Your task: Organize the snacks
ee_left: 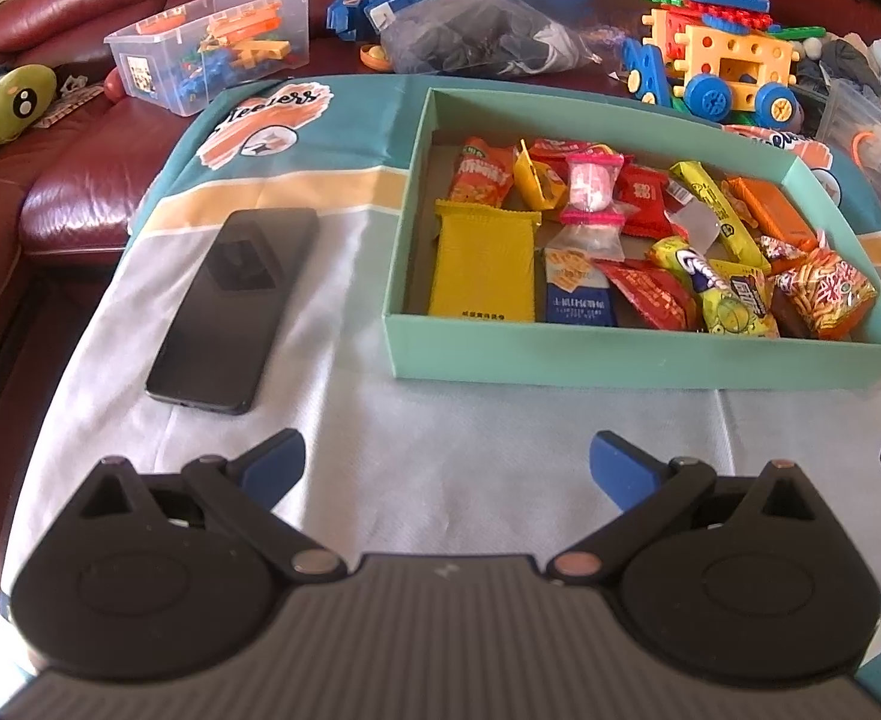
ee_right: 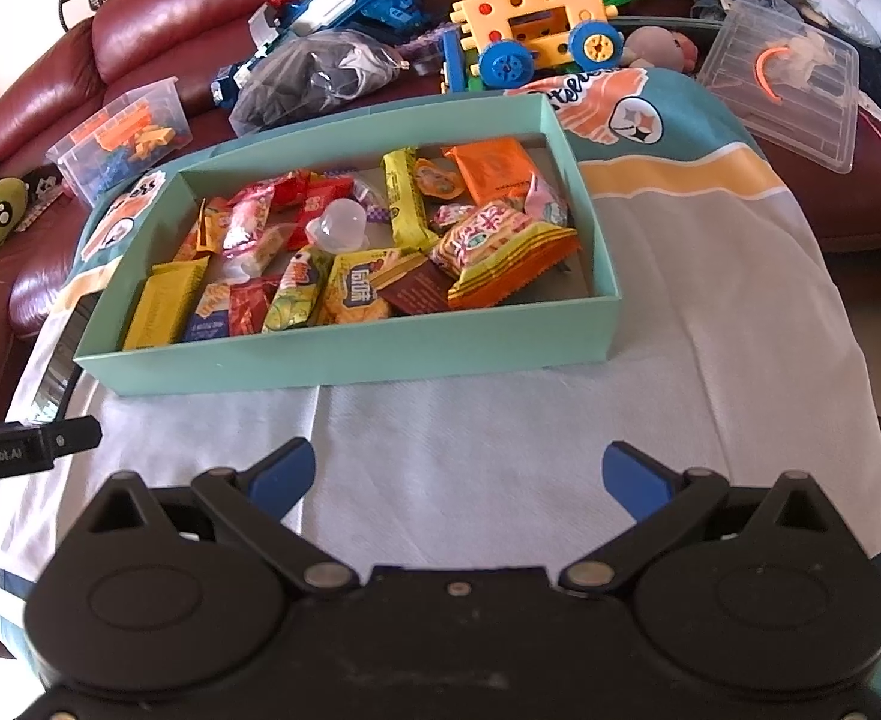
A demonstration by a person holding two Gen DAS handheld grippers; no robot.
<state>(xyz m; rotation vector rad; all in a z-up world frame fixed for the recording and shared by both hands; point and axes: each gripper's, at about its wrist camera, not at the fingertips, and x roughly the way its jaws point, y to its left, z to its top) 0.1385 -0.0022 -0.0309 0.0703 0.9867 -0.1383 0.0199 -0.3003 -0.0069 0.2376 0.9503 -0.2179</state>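
Jaws spread wide and empty on both tools: the left gripper [ee_left: 446, 462] and the right gripper [ee_right: 457, 473] each hover low over a pale cloth [ee_left: 440, 420] draped across a table, blue fingertips [ee_right: 278, 474] well apart with nothing between them. Beyond both grippers, resting on the cloth, sits a shallow teal box [ee_left: 620, 354] packed with wrapped snacks [ee_right: 344, 252]. Seen from the left wrist, a large yellow packet [ee_left: 481, 264] lies flat in the near-left corner, a blue-and-orange sachet [ee_left: 578, 288] just beside it, and a pink-ended candy pouch [ee_left: 593, 186] lies on top of the pile toward the middle. At the box's right end an orange patterned crisp bag [ee_left: 824, 294] leans against the wall, with a flat orange packet [ee_left: 776, 210] behind it. A black phone [ee_left: 236, 306] lies face up on the cloth to the left of the box, apart from it. Behind the table runs a dark red leather sofa [ee_left: 80, 18] strewn with toys: a clear bin of building pieces [ee_left: 212, 48], a wheeled construction toy [ee_left: 728, 54] and a green plush [ee_left: 2, 108]. A clear plastic lid [ee_right: 788, 78] rests at the far right in the right wrist view.
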